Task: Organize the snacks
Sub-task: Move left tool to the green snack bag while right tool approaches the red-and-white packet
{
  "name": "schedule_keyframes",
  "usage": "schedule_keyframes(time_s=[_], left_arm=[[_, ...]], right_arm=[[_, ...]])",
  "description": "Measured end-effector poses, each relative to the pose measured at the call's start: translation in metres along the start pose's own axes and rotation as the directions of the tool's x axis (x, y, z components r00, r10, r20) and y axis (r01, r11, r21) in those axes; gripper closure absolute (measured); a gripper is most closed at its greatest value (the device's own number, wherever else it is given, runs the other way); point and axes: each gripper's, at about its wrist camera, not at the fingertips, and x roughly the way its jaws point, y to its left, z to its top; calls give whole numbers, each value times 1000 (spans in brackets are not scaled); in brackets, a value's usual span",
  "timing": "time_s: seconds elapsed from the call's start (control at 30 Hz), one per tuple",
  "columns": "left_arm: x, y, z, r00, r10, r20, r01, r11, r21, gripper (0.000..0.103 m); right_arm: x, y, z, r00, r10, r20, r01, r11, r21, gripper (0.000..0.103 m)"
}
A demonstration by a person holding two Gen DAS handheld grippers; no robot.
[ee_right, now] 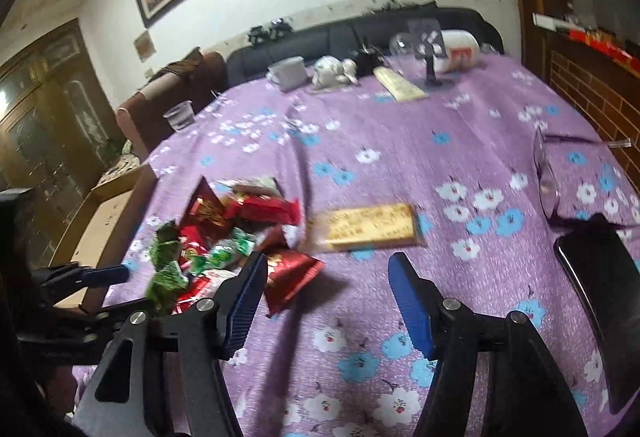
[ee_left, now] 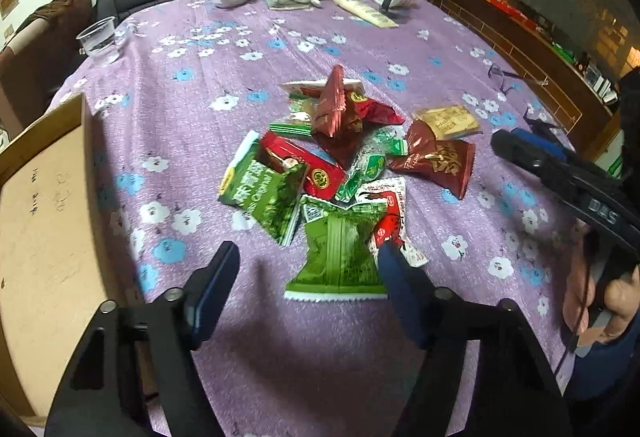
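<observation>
Both tools, left (ee_left: 308, 269) and right (ee_right: 328, 289), gape empty. We judge the green packet (ee_left: 340, 257) light, crinkly, slippery; pinch its flat sealed bottom edge.

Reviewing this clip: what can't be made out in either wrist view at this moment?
- Cardboard box: cut off by the left wrist view's left edge; its contents are not visible.
- Snack pile: motion-blurred in the right wrist view; printed labels unreadable, lower packets covered by upper ones.
- Green packet: its right edge is hidden behind a finger of the left tool.
- Phone: cut off by the right wrist view's right edge.
</observation>
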Motion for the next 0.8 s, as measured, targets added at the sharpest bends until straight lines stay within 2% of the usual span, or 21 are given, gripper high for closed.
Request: schedule_keyframes(time_s=[0.07,0.23,0.27,0.37,0.53,0.7,0.8], left_arm=[[7,-3,1,1000,6,-10,-6,1000,17,39],[21,-8,3,1000,-9,-28,9,999,30,63],[20,-10,3,1000,6,-9,-5,999,41,65],[20,-14,0,1000,21,2,-21,998,60,68],[11,-8,-6,1000,-22,0,22,999,37,70],[-1,2,-11,999,-37,18,37,999,4,70],[-9,7,-11,999,-39,38,39,999,-8,70]], right_arm=[[-2,3,0,1000,-1,12,1,1000,-16,38],[-2,4,0,1000,13,22,-13,1000,-10,38],[-3,2,-1,1000,14,23,-14,1000,-12,38],[-3,5,-2,1000,17,25,-16,999,-29,38],[-4,6,-2,997,59,41,-58,998,-11,38],[0,7,-3,991,134,4,-135,991,11,36],[0,13,-5,991,133,-3,-133,991,-7,32]])
